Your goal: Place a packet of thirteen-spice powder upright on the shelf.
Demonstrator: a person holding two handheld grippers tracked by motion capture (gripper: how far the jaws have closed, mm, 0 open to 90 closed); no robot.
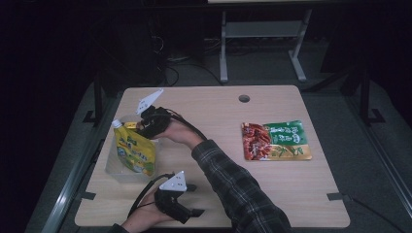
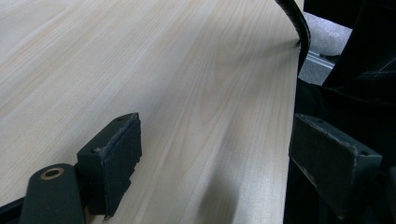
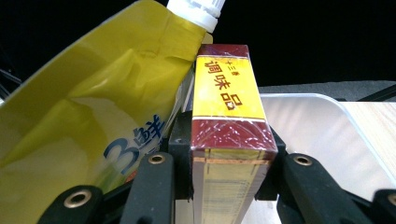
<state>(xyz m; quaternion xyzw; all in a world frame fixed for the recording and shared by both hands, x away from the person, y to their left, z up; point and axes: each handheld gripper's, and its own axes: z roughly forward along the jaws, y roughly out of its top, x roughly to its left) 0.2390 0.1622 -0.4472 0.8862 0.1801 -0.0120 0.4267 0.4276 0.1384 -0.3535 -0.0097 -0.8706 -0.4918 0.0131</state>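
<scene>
- High view: the right gripper (image 1: 145, 124) reaches across to the left side of the table (image 1: 214, 116), over a clear bin (image 1: 112, 167) that stands at the table's left edge. A yellow spouted pouch (image 1: 135, 151) stands in that bin, leaning, its white cap toward the far end. A small yellow box (image 1: 131, 125) sits at the gripper's tip, just beside the pouch's cap.
- High view: the left gripper (image 1: 192, 199) rests near the table's front edge, pointing right, well apart from the bin. A red and green snack packet (image 1: 274, 141) lies flat on the right half of the table.
- Left gripper view: the jaws stand wide apart with nothing between them, low over bare table (image 2: 163, 70) at its edge.
- Right gripper view: the right gripper (image 3: 229, 175) has its jaws clamped on the sides of the box (image 3: 229, 107), which is dark red and yellow with printed characters. The pouch (image 3: 88, 116) touches the box's left side; the bin wall (image 3: 308, 121) lies behind.
</scene>
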